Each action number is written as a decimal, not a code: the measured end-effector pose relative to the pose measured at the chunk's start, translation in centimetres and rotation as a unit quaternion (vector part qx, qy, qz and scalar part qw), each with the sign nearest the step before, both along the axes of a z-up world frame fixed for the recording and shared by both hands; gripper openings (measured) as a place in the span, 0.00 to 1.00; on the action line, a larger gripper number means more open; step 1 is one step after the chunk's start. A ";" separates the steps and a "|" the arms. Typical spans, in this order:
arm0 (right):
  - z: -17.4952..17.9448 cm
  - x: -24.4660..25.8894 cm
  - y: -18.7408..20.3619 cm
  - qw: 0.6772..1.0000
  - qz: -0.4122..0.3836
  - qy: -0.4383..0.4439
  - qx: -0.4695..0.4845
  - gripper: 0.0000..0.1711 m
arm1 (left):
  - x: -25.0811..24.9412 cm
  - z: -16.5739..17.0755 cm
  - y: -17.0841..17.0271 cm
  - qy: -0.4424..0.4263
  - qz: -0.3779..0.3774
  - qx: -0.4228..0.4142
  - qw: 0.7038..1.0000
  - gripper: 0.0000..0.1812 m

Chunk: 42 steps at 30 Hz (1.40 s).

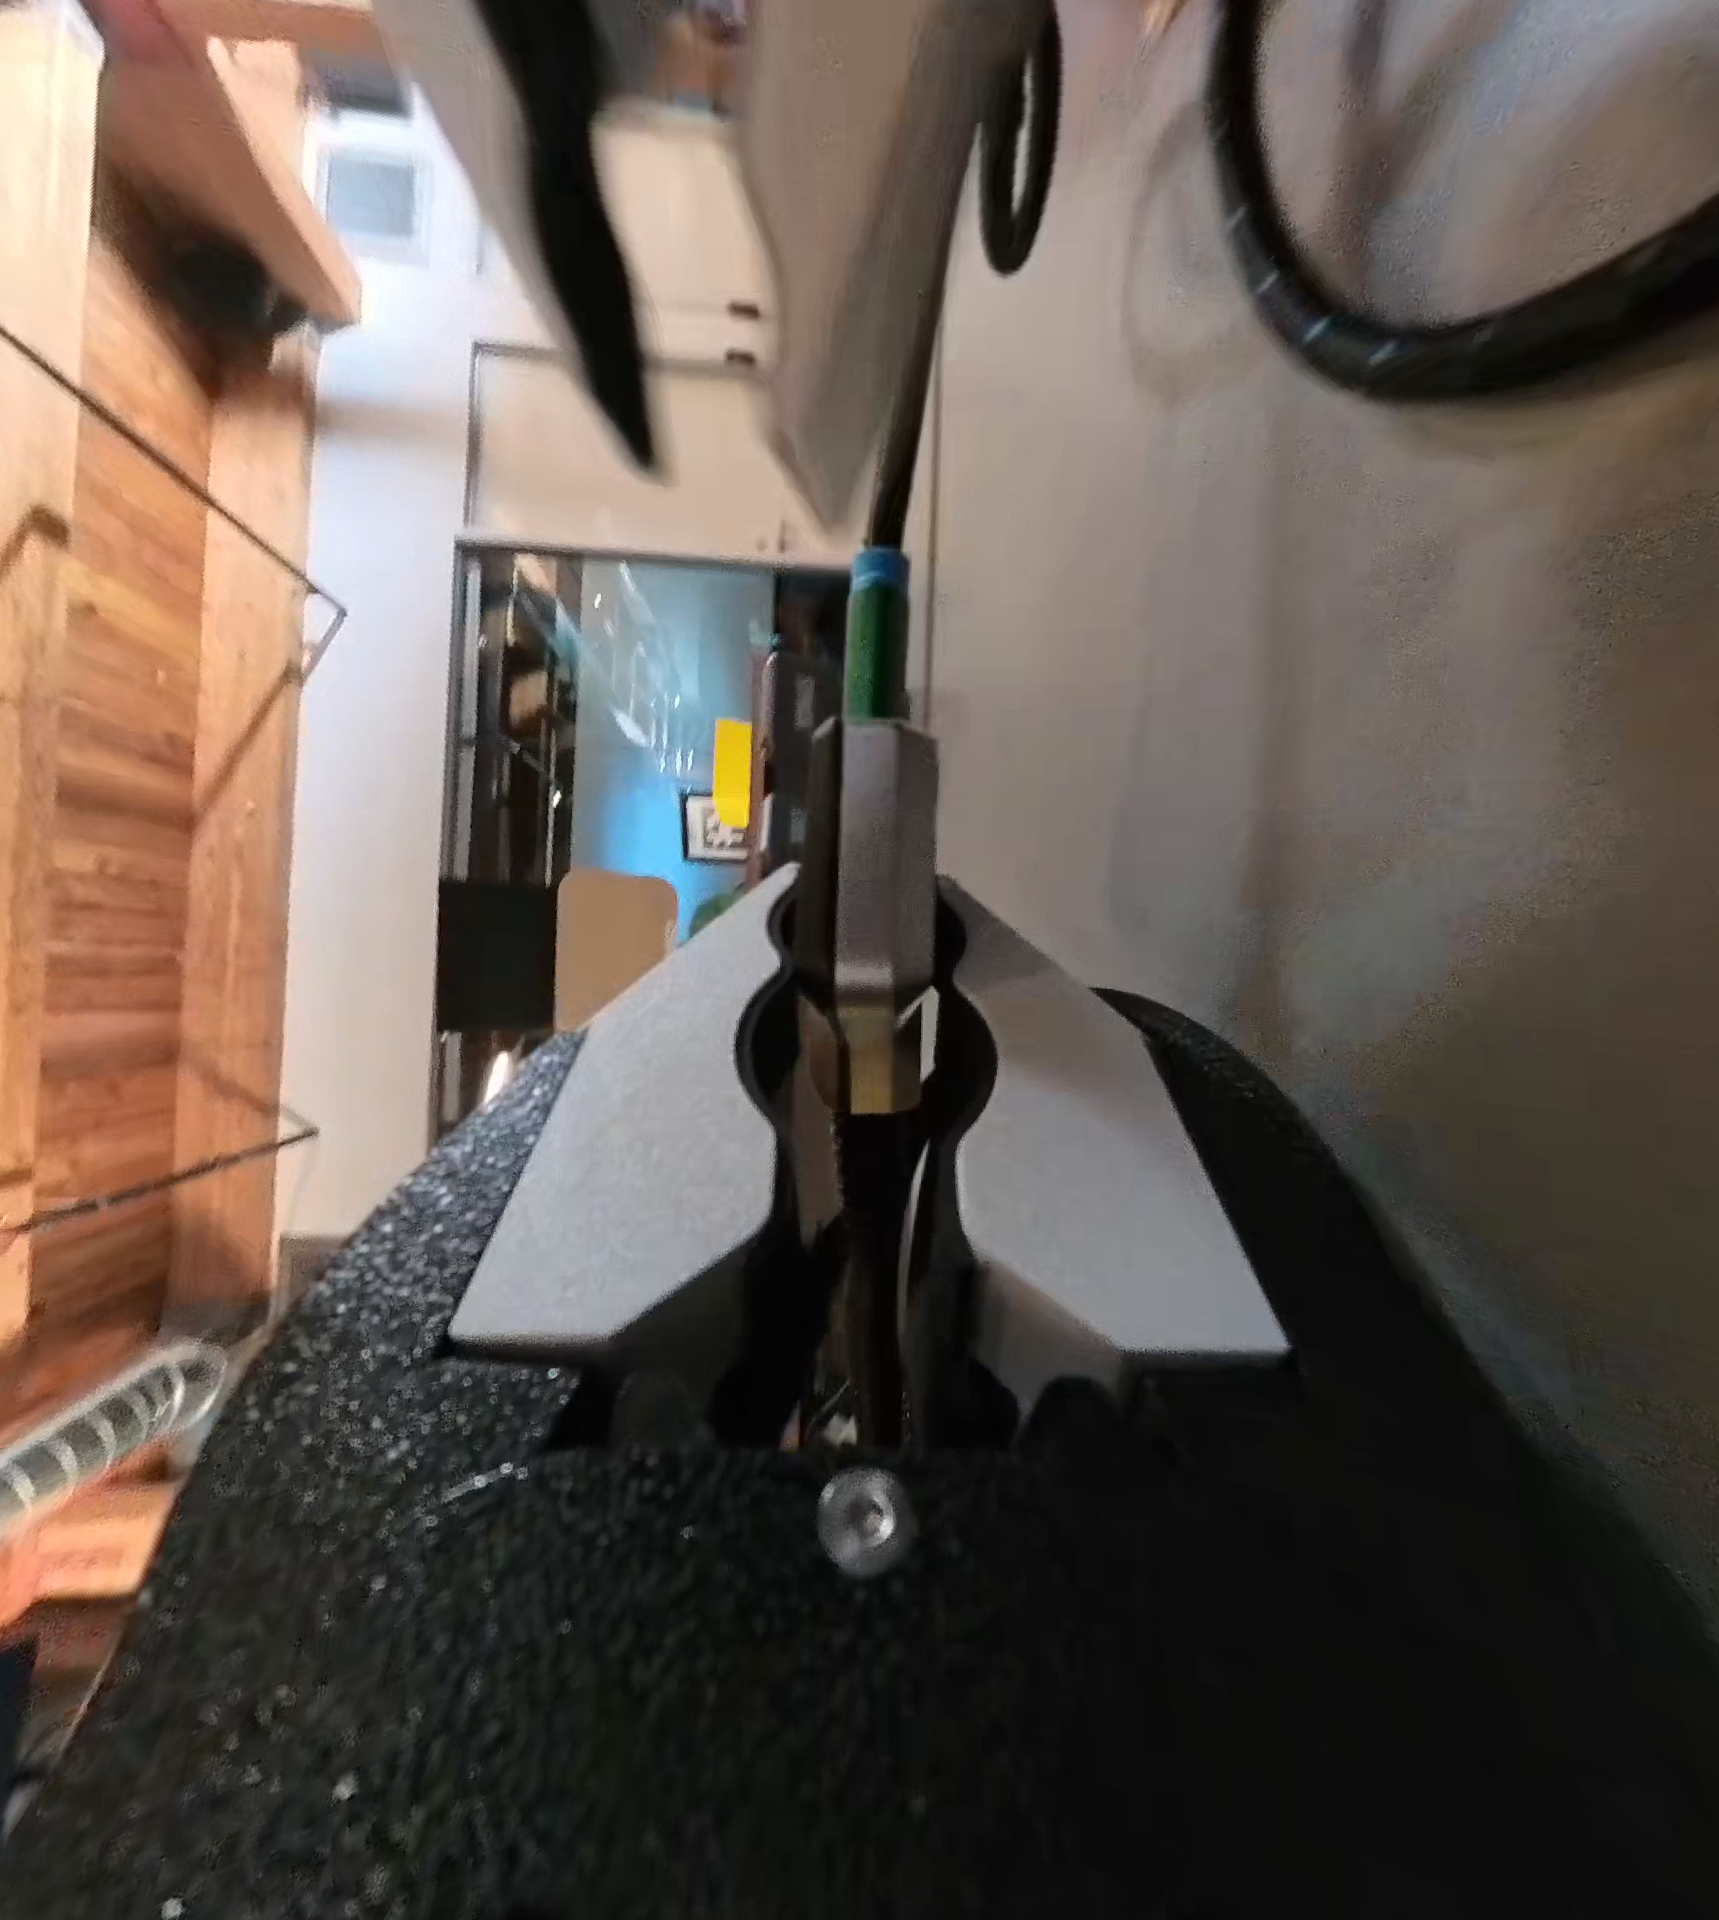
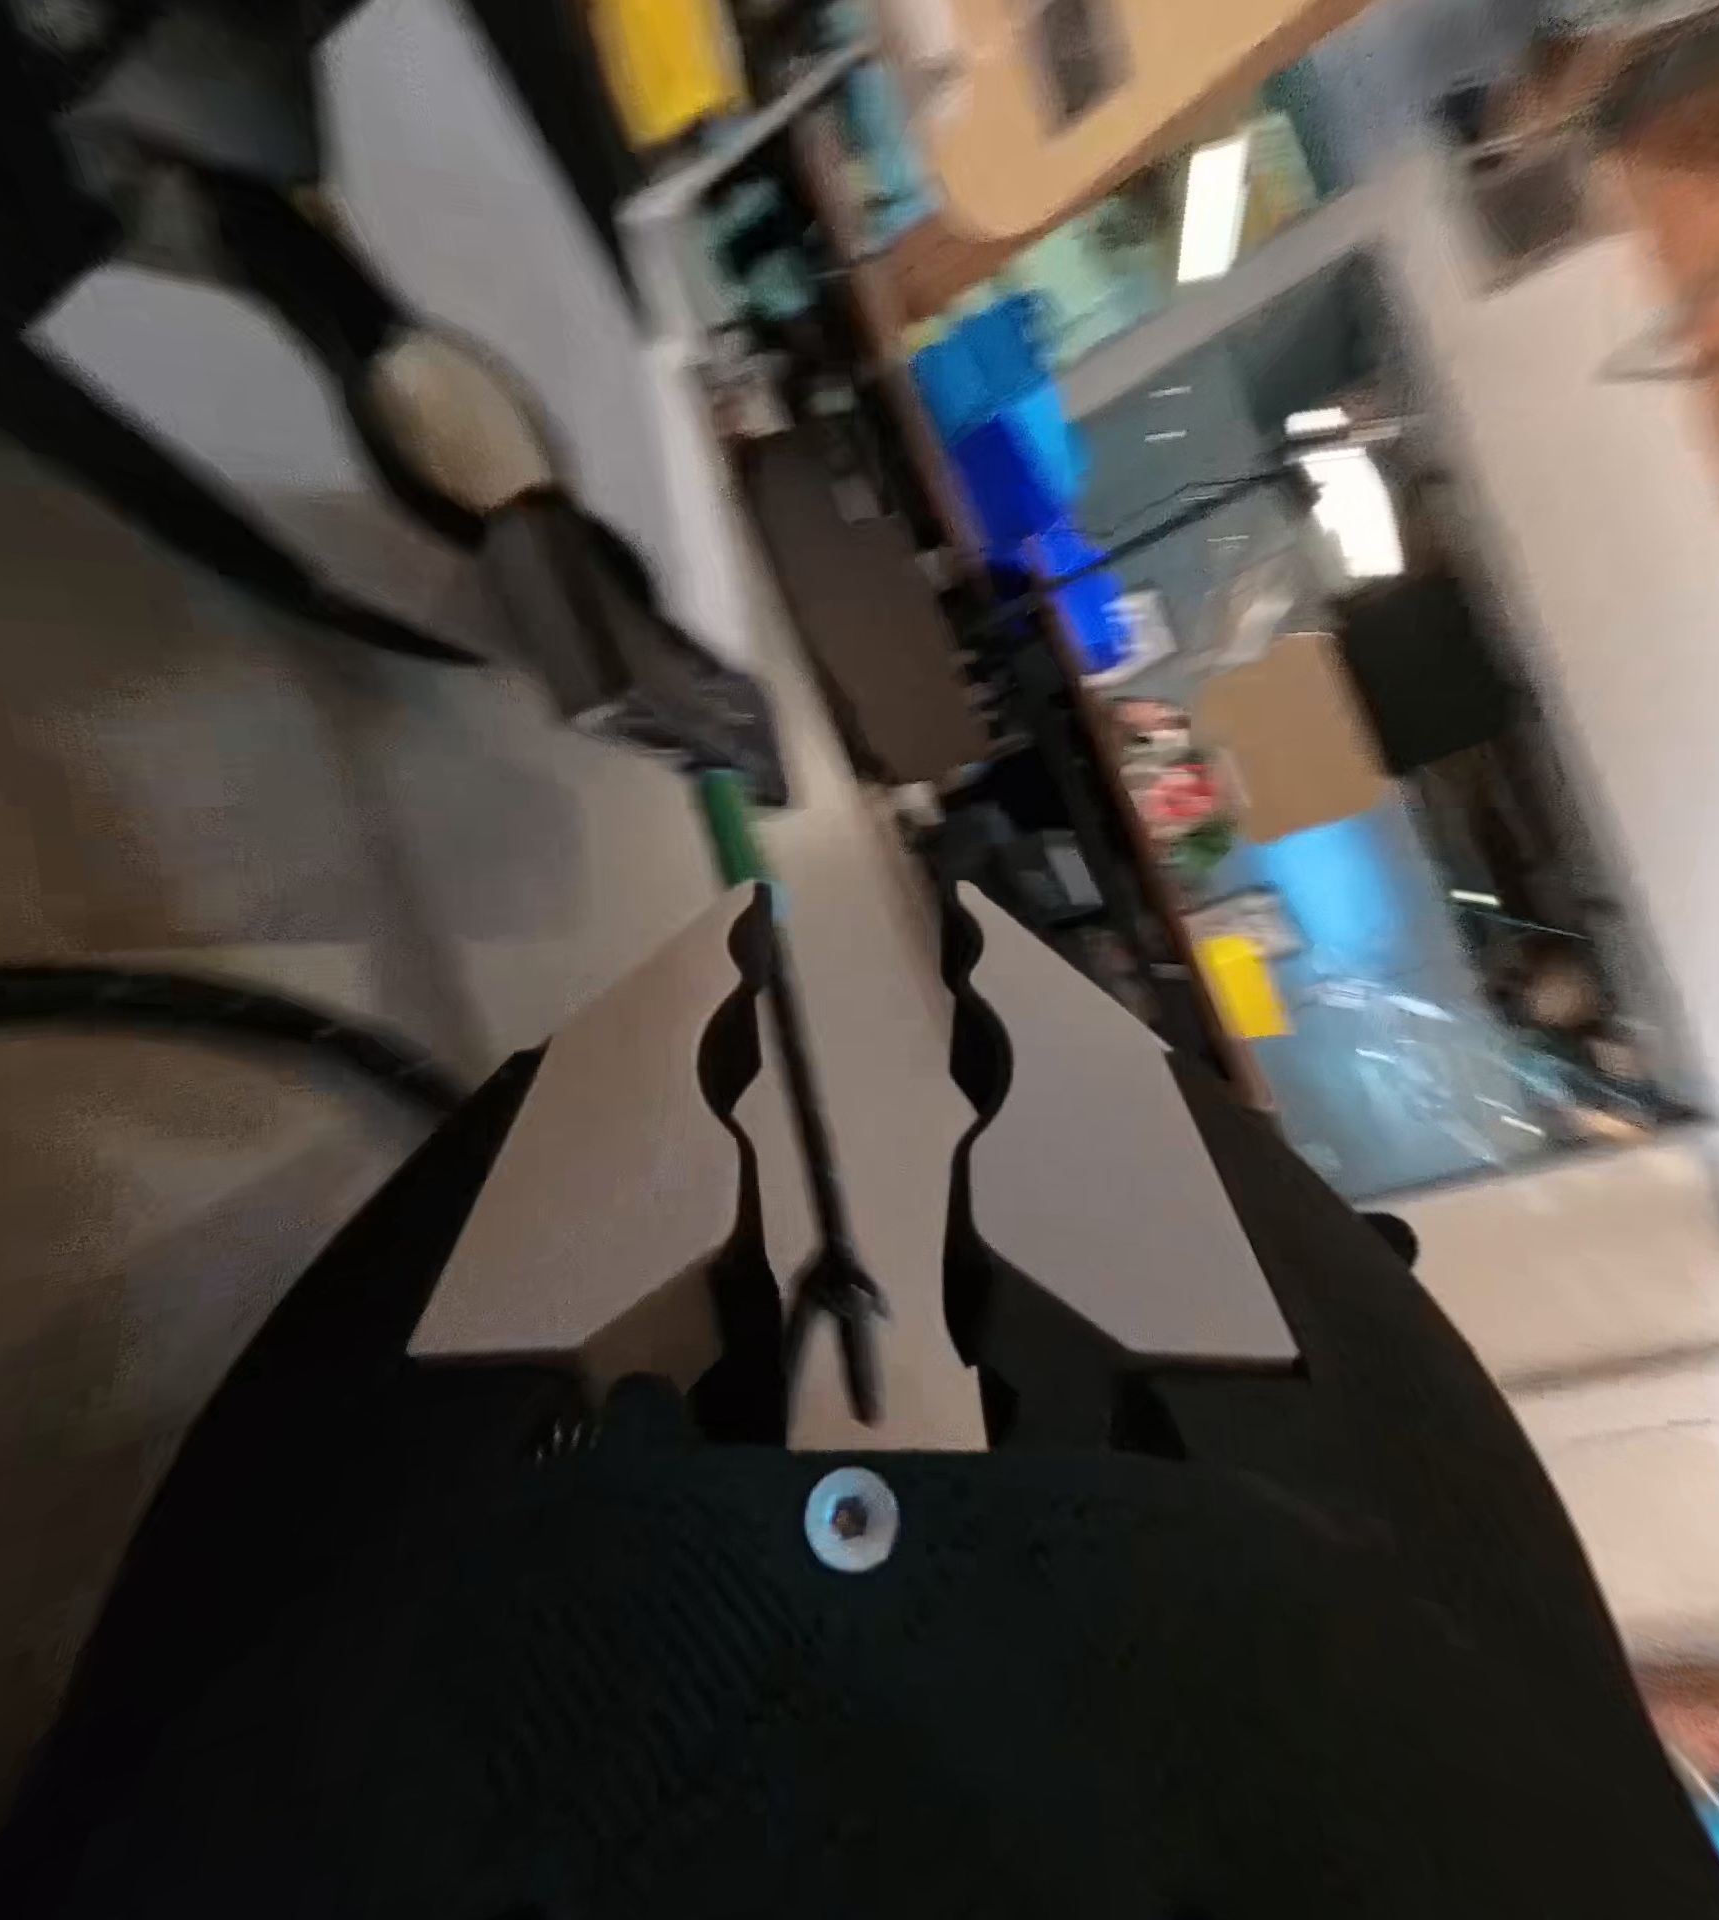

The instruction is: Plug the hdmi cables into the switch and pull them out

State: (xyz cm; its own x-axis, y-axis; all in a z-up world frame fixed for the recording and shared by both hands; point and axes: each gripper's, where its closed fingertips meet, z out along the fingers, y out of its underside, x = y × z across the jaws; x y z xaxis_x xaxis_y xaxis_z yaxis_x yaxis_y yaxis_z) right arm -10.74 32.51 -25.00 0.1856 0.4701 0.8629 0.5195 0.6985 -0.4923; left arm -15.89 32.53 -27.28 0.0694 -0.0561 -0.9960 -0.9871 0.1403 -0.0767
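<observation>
My left gripper [image 1: 870, 914] is squeezed tight on the grey plug [image 1: 876, 842] of an hdmi cable [image 1: 905, 478]. The plug sits right between my two grey fingers [image 1: 647, 1122]. Its gold metal end points back toward me. A green and blue band [image 1: 870, 644] wraps the cable just past the plug. From there the black cable runs up and away along the pale worktop [image 1: 1406, 935]. A thick black cable loop [image 1: 1437, 364] lies farther off on that worktop. A wooden shelf [image 1: 55, 727] is on the left.

My right gripper [image 2: 860, 904] is open a little and holds nothing. A thin black cable [image 2: 819, 1122] lies on the worktop [image 2: 107, 831] in the gap between its fingers [image 2: 595, 1174]. A green band [image 2: 730, 826] sits just past the left fingertip. This picture is very blurry. I cannot make out the switch. I cannot read any words.
</observation>
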 end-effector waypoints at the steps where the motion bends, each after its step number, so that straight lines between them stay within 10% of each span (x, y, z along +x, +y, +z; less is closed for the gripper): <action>1: 2.4 0.7 0.3 0.998 -0.019 0.051 0.036 0.18 | -0.7 0.4 0.2 -0.006 0.016 0.010 1.000 0.10; 9: 11.0 7.0 2.0 0.965 -0.066 0.247 0.051 0.13 | -5.6 1.7 1.6 -0.060 0.146 0.035 0.987 0.11; 15: 5.7 7.8 3.6 0.984 -0.083 0.066 -0.142 0.12 | -7.4 0.4 2.3 -0.133 0.174 -0.016 0.976 0.10; 22: -2.4 10.0 3.1 0.879 -0.199 -0.027 -0.433 0.11 | -6.7 0.4 2.3 -0.124 0.152 -0.017 0.980 0.10; 29: -6.1 12.2 0.3 0.874 -0.208 -0.195 -0.392 0.16 | -6.1 0.3 2.4 -0.114 0.137 -0.021 0.984 0.10; 42: -6.5 10.8 1.0 0.826 -0.231 -0.097 -0.504 0.21 | -5.4 -0.1 2.3 -0.110 0.120 -0.032 0.986 0.10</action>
State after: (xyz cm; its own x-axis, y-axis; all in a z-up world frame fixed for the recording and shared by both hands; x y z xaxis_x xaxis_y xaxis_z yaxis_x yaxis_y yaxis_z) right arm 0.08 33.49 -31.54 0.4505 0.8859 0.1108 0.7539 -0.3109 -0.5788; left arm -21.31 34.84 -27.34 0.3017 -0.0739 -0.9505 -0.9499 -0.1083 -0.2931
